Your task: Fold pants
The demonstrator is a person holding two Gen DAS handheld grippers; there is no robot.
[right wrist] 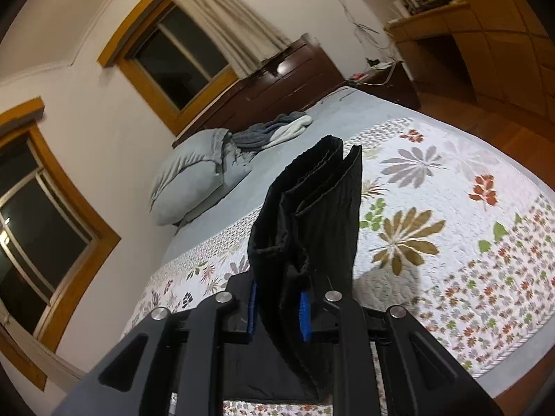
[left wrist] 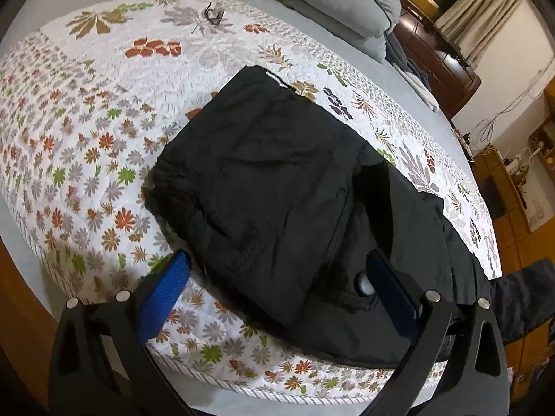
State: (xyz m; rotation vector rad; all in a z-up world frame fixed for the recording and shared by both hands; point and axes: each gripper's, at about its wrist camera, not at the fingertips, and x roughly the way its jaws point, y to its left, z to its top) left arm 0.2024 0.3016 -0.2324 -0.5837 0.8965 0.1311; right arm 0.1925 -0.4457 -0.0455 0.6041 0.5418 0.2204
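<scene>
Pants (right wrist: 312,215) pleated, black; right gripper (right wrist: 277,312) clamps them.

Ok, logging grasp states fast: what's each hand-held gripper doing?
Left hand-held gripper: open, straddling the black pants.
Right hand-held gripper: shut on the black pants.

No readable text, labels, brands or numbers in either view.

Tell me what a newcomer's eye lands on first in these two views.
First, the black pants, folded into a thick block on the flowery quilt near the bed's edge. Next, the right gripper, shut on a stack of their layers and lifting them edge-on. The left gripper hangs open over the near end.
</scene>
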